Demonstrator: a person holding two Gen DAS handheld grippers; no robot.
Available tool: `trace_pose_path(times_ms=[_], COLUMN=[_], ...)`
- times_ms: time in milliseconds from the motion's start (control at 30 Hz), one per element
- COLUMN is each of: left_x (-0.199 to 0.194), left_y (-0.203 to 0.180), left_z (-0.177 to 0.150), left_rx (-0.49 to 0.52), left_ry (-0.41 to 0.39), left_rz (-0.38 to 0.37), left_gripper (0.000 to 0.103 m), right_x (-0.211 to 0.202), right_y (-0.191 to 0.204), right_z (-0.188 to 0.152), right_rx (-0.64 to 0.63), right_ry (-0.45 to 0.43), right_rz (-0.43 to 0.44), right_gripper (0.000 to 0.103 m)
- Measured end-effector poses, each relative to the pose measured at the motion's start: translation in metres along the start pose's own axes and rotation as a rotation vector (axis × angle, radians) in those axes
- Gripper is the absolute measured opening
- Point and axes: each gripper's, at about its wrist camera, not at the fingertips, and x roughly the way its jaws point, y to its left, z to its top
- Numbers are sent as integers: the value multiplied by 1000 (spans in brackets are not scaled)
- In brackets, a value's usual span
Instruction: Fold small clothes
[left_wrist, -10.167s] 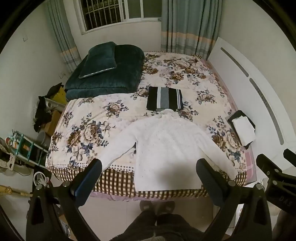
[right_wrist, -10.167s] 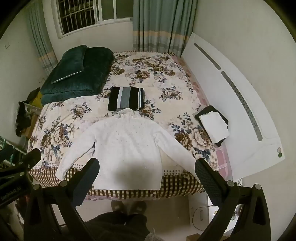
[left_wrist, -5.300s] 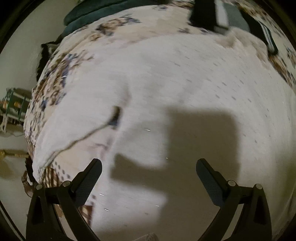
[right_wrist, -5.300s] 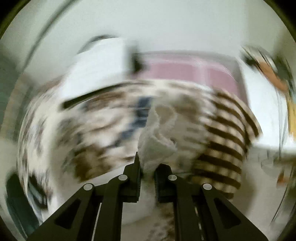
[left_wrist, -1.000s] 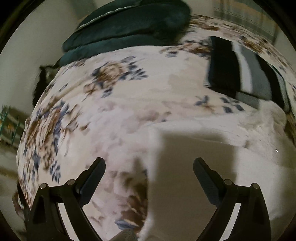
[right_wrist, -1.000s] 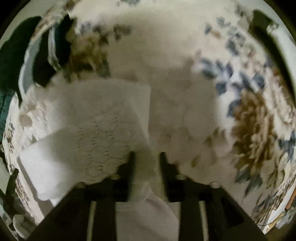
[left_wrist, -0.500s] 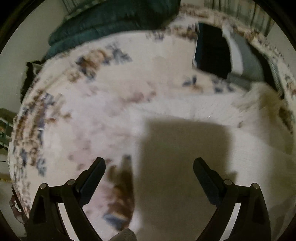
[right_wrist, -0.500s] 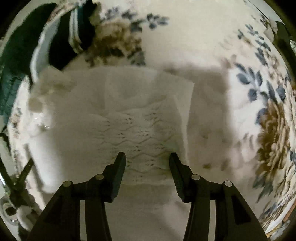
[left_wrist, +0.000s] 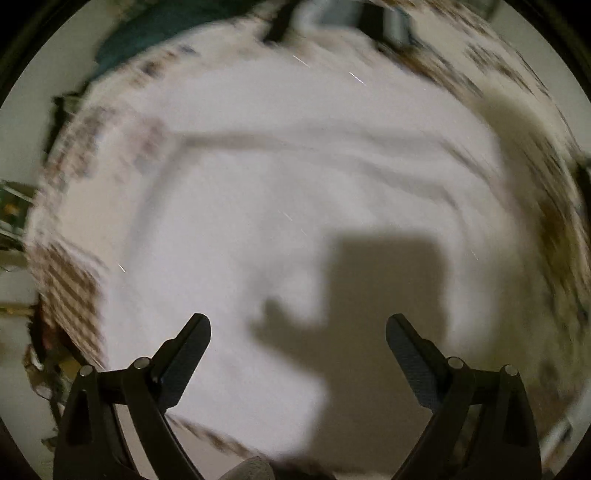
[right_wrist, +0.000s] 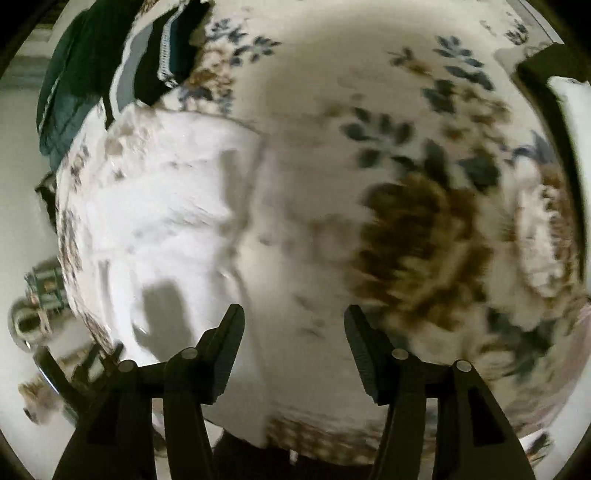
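Observation:
A white knit sweater (left_wrist: 258, 192) lies on the floral bedspread (left_wrist: 554, 229) with its sleeves folded in; it fills most of the blurred left wrist view. My left gripper (left_wrist: 298, 328) hangs open straight above its lower part, nothing between the fingers. In the right wrist view the sweater (right_wrist: 162, 206) lies to the left, its right edge running down toward the left finger. My right gripper (right_wrist: 293, 317) hovers over that edge and the bare bedspread (right_wrist: 417, 229). Its jaws are opening and hold nothing.
A folded black, grey and white striped garment (right_wrist: 155, 62) lies beyond the sweater's collar, with a dark green quilt (right_wrist: 70, 77) behind it. The checked bed edge (left_wrist: 66, 288) drops off at the left. A dark tray (right_wrist: 546, 81) with something white lies at the far right.
My left gripper has swept from the sweater's left shoulder across onto its body. My right gripper has let go of the folded sleeve, widened, and shifted right toward the bare bedspread.

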Motion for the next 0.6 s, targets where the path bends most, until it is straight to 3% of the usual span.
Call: trace_pose_path(times_ms=[133, 233, 367, 433, 467, 500, 567, 600], left_x=[19, 39, 66, 69, 68, 67, 64, 61], left_y=[-70, -107, -124, -124, -123, -123, -120, -117], left_z=[-65, -97, -112, -108, -106, -104, -99, -97], left_rx=[100, 184, 214, 203, 203, 211, 222, 213], left_ry=[65, 67, 71, 27, 9, -8, -35, -45], left_rz=[-87, -71, 6, 33, 37, 47, 63, 48], left_gripper=[97, 97, 96, 85, 63, 33, 10, 8], right_x=[10, 31, 67, 86, 100, 108, 126, 133], right_y=[-35, -39, -26, -17, -12, -9, -1, 4], right_z=[15, 46, 100, 123, 138, 146, 162, 168], right_rx=[6, 23, 33, 60, 78, 91, 118, 127], right_ry=[21, 15, 24, 32, 45, 48, 58, 61], right_rz=[39, 145, 300, 342, 374, 389, 426, 438], right_gripper=[59, 59, 59, 59, 59, 59, 59, 59])
